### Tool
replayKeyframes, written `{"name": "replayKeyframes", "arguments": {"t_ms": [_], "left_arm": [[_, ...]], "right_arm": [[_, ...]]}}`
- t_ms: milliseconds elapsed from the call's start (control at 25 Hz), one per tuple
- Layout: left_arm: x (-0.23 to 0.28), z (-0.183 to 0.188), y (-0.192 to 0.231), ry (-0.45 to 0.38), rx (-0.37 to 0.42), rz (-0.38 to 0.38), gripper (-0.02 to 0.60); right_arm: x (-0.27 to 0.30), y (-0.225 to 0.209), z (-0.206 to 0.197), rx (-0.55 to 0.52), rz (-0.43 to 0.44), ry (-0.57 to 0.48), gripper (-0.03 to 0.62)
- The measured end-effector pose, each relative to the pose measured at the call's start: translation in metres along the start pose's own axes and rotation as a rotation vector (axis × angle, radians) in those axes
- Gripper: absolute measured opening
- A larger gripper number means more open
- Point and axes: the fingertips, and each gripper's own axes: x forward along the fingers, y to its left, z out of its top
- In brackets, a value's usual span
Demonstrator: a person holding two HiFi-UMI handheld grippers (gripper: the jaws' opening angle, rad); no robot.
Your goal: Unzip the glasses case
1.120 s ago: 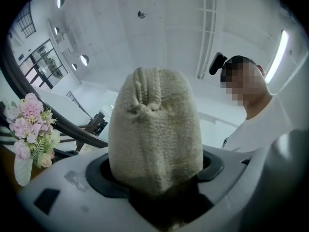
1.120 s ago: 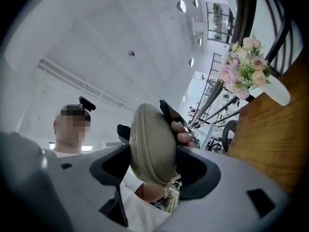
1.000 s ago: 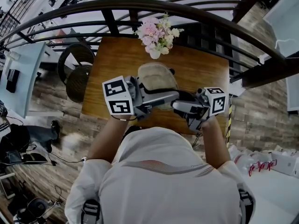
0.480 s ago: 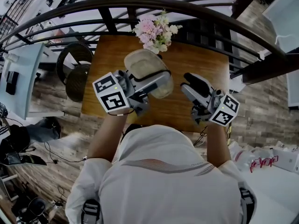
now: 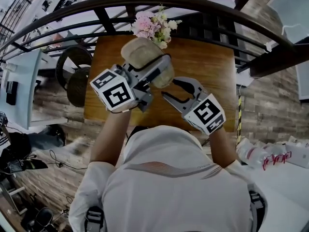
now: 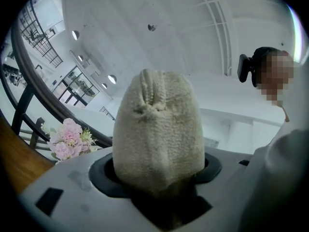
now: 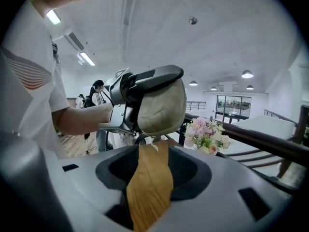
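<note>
Above the wooden table, held the glasses case lifted clear of the top in the left gripper, jaws clamped across its near end and biting into the fabric. Judged that a bracing hold: body pinned, zipper end left free and turned toward the other tool.

Had the right gripper nearer the table's front edge, pointed toward the case's hanging end. Had just been narrowing its jaws; found them roughly half open, with nothing between them but a view of bare table. Saw what looked like the zipper pull dangling from the case just beyond the tips. Not yet touching, as far as could be told.

Took the case for a soft pouch: cream, nubbly fleece, rounded like a loaf, with a beaded ridge over its crown, likely the zipper line. Expected it to give under a pinch, hence the firm hold against the coming tug.

Noted warm brown grain on the table, pink and white flowers at the table's far edge, and hard grey shells with black inner faces on both grippers.
</note>
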Motion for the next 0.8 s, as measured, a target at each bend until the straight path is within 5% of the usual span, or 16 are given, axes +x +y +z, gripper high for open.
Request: {"name": "replayKeyframes", "arguments": {"t_ms": [120, 320, 800], "left_arm": [[0.003, -0.005, 0.005, 0.005, -0.010, 0.025, 0.307], [0.005, -0.011, 0.015, 0.014, -0.025, 0.067, 0.307], [0.000, -0.013, 0.023, -0.007, -0.031, 0.126, 0.305]], "right_arm": [[0.009, 0.001, -0.002, 0.000, -0.009, 0.035, 0.222], [0.011, -0.005, -0.005, -0.078, -0.085, 0.081, 0.101], [0.011, -0.018, -0.013, -0.057, -0.130, 0.112, 0.049]]}}
